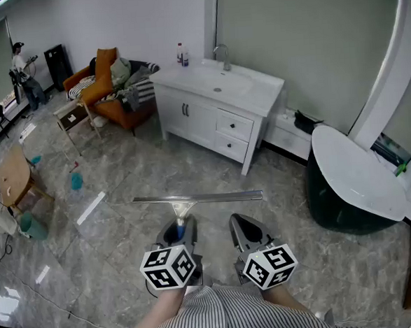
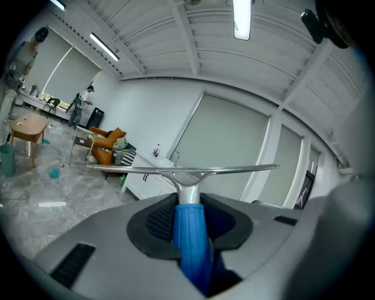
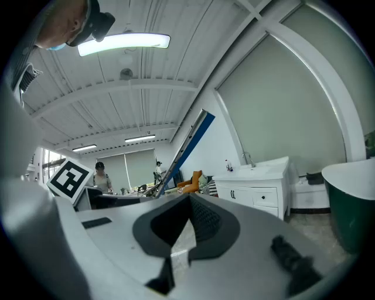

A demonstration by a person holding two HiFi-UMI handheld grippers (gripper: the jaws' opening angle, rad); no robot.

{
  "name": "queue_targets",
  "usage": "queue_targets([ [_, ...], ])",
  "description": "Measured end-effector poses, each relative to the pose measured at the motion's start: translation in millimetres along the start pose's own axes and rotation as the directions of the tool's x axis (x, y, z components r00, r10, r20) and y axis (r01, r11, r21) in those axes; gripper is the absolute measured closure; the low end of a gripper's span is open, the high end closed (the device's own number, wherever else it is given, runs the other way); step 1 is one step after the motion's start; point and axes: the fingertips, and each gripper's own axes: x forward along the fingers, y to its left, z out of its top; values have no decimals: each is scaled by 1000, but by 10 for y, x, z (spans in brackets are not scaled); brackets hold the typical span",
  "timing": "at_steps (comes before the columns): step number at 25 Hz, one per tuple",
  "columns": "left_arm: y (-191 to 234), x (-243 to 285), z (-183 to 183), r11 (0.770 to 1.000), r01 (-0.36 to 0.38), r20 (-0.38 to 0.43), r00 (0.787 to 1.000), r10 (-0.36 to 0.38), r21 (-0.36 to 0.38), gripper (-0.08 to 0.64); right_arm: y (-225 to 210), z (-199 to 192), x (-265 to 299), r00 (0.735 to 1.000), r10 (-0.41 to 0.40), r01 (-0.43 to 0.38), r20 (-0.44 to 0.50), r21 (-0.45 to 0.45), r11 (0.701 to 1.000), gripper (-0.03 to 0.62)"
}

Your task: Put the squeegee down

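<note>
Squeegee [image 1: 197, 197] at mid-frame in the head view, blade level, well clear of the grey floor [image 1: 112, 236] — blue handle clenched in the left gripper [image 1: 179, 233]. Right gripper [image 1: 246, 228] just beside, pinched closed on nothing. Risk if released this high: a drop and clatter on hard tile. Risk if lowered tilted — one blade end down first, handle twisted out of the grip.
</note>
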Motion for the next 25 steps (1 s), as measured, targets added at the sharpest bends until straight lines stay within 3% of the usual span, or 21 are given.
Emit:
queue_targets([
  [12, -39, 25, 60, 999, 13, -6, 1000, -13, 43, 445, -177, 44, -51, 999, -48, 48, 3, 19, 999, 577],
  [15, -4, 22, 32, 1000, 7, -11, 1000, -6, 30, 445, -128, 17, -27, 1000, -21, 21, 8, 50, 999, 577],
  [19, -22, 78, -12, 1000, -1, -18, 1000, 1, 15, 445, -103, 16, -5, 998, 31, -41, 59, 177, 983, 577],
  [25, -93, 200, -92, 1000, 1, -15, 1000, -1, 25, 445, -203, -155, -32, 999, 45, -45, 2, 140, 989, 577],
])
